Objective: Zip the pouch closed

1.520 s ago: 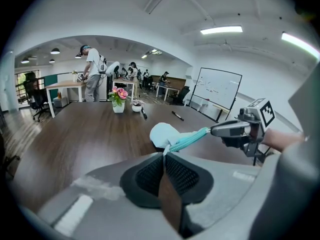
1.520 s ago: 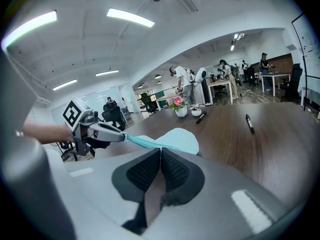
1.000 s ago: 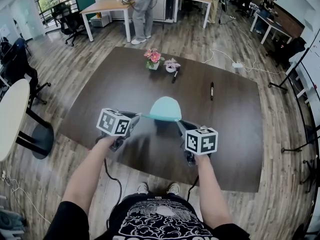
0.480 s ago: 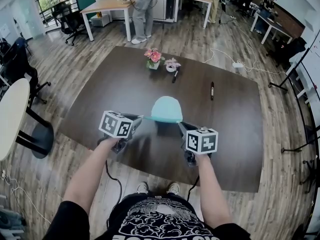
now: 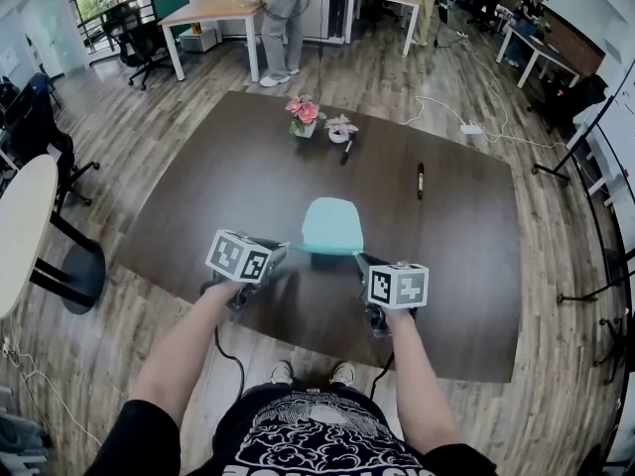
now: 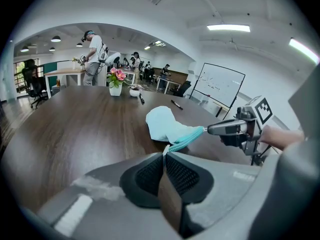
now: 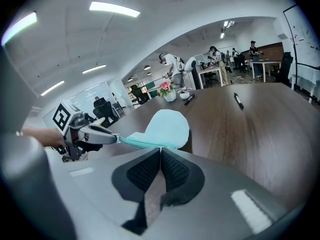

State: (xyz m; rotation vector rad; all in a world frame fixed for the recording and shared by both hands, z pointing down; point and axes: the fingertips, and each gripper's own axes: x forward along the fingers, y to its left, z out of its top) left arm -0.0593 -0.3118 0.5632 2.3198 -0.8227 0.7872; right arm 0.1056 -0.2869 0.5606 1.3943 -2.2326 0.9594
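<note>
A light teal pouch (image 5: 331,226) hangs stretched between my two grippers low over the dark brown table (image 5: 218,186), with its far part drooping toward the tabletop. My left gripper (image 5: 284,250) is shut on the left end of the zip edge; in the left gripper view the jaws (image 6: 165,153) pinch a small white tab at the end of the teal zip (image 6: 186,138). My right gripper (image 5: 358,257) is shut on the right end; in the right gripper view the jaws (image 7: 160,148) clamp the zip edge below the pouch body (image 7: 167,126). How far the zip is closed does not show.
Two small flower pots (image 5: 306,115) (image 5: 340,127) stand at the table's far side, with a dark pen (image 5: 347,152) beside them and another pen (image 5: 420,179) to the right. A round pale table (image 5: 20,236) sits at left. People stand by desks far behind.
Both grippers have come down toward the table with the pouch held between them. The pouch, which rose above the zip line before, now lies flatter and lower.
</note>
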